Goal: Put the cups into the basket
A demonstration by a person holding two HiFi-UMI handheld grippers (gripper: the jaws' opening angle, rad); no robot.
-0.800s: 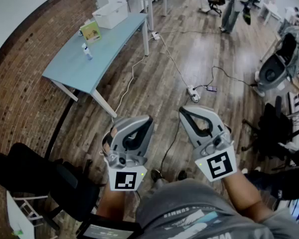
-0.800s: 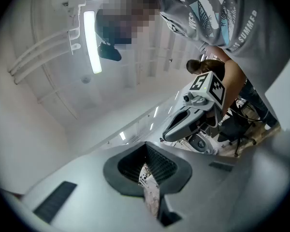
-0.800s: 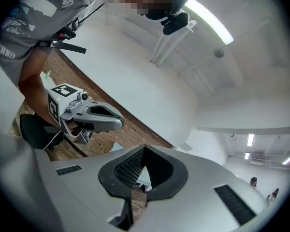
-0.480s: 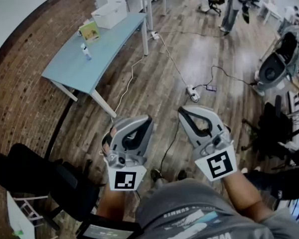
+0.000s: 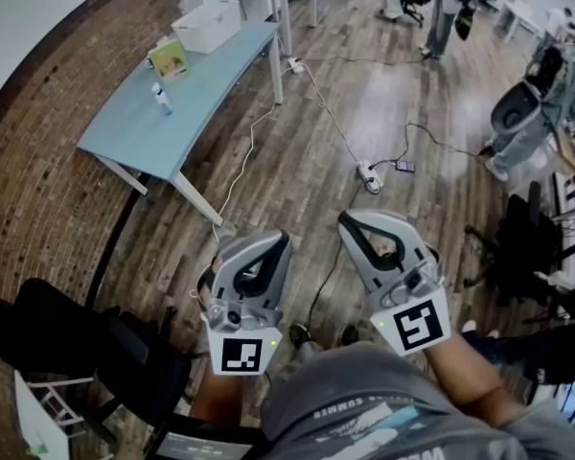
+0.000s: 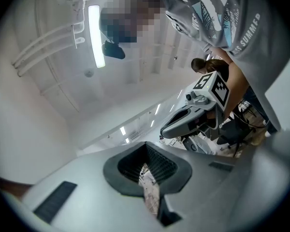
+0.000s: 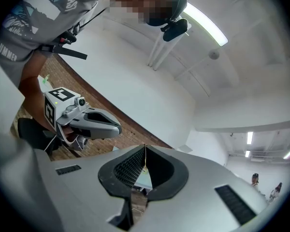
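Note:
No cup shows in any view. A white open bin (image 5: 209, 25), possibly the basket, stands on the far end of a light blue table (image 5: 144, 137). My left gripper (image 5: 286, 238) and right gripper (image 5: 345, 218) are held side by side close to the person's chest, high above the wooden floor. Both are shut with nothing between the jaws. The left gripper view points up at the ceiling, with its jaws (image 6: 146, 146) meeting at the tips and the right gripper (image 6: 193, 117) beside them. The right gripper view shows closed jaws (image 7: 145, 149) and the left gripper (image 7: 87, 117).
On the blue table stand a small bottle (image 5: 160, 97) and a green-and-yellow card (image 5: 170, 58). Cables and a power strip (image 5: 369, 175) lie on the floor ahead. A black chair (image 5: 67, 338) is at the lower left, another chair (image 5: 517, 247) at the right. People stand far back.
Both grippers stay shut and nearly still near the chest. The head view has shifted slightly, and the people in the background have moved.

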